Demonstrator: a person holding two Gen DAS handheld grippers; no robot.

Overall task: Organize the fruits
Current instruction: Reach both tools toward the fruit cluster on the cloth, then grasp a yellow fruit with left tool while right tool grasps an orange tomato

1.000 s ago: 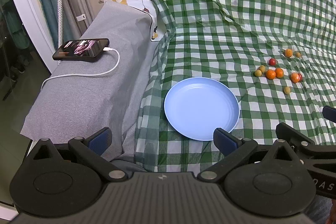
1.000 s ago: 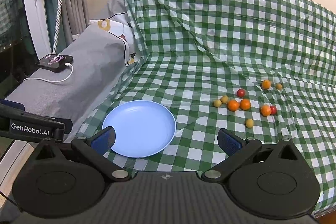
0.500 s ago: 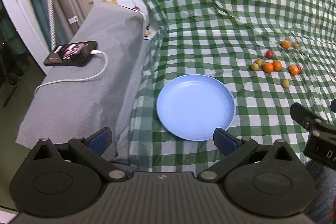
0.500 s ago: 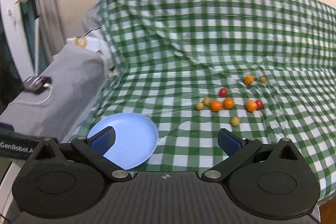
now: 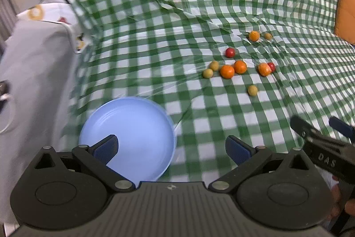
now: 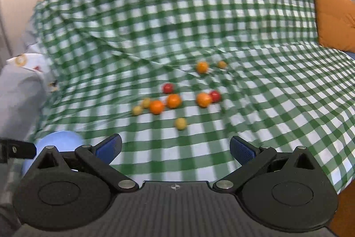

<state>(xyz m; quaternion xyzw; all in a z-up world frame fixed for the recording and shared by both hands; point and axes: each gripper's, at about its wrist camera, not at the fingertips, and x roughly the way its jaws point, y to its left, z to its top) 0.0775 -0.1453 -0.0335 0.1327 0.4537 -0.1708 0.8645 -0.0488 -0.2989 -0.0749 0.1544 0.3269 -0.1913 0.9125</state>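
Both tongs, left [image 5: 170, 146] and right [image 6: 176, 146], gape empty; bare cloth [image 6: 199, 148] separates them from the fruits [image 6: 173, 101].

A green-and-white checked cloth [image 5: 155, 41] carries a plain pale blue plate [image 5: 137, 126] near left and, farther right, orange [image 5: 227, 71], red [image 5: 230, 52] and dull yellow fruits [image 5: 252, 90], with a rust-orange cushion [image 6: 332, 21] far right and black grippers' fingers [image 6: 108, 148] padded blue.
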